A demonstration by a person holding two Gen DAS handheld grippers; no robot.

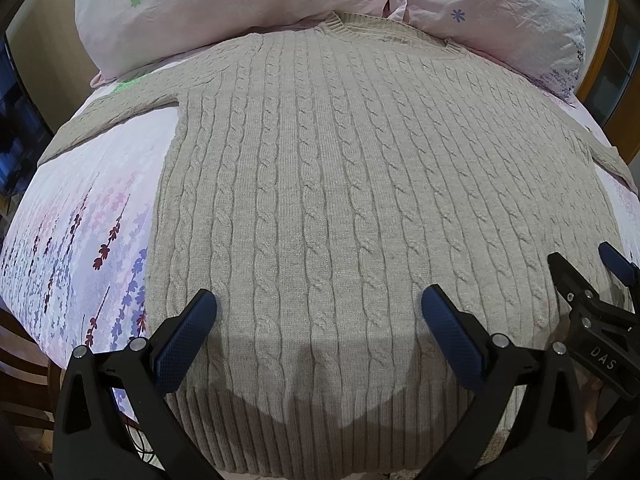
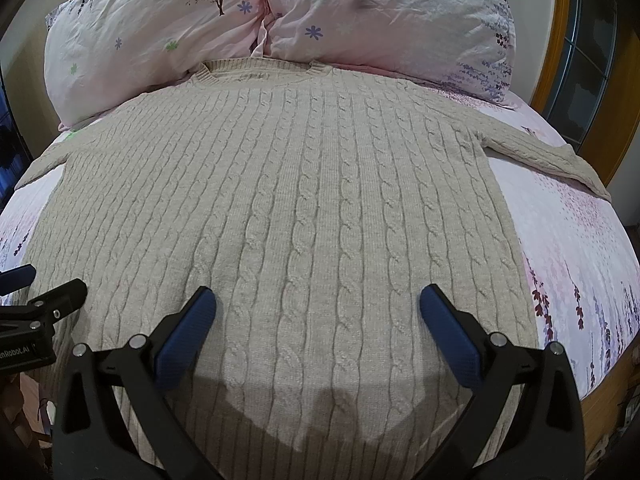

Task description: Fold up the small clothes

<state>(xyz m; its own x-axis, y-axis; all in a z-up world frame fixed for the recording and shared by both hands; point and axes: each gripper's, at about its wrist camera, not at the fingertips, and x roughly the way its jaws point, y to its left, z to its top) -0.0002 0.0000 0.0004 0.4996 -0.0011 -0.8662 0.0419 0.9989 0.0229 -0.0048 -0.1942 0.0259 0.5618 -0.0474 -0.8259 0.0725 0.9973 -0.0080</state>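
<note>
A beige cable-knit sweater (image 1: 340, 184) lies flat and spread on the bed, collar at the far end by the pillows, ribbed hem nearest me. It also shows in the right wrist view (image 2: 288, 208). Its sleeves stretch out to both sides. My left gripper (image 1: 318, 308) is open and empty, hovering above the sweater's lower left part. My right gripper (image 2: 318, 306) is open and empty above the lower right part. The right gripper also shows in the left wrist view (image 1: 592, 276) at the right edge, and the left gripper shows in the right wrist view (image 2: 44, 280) at the left edge.
The sweater lies on a pink floral bedsheet (image 1: 80, 208). Two pink floral pillows (image 2: 168, 28) sit at the head of the bed, touching the collar. A wooden bed frame edge (image 2: 560, 32) runs along the right.
</note>
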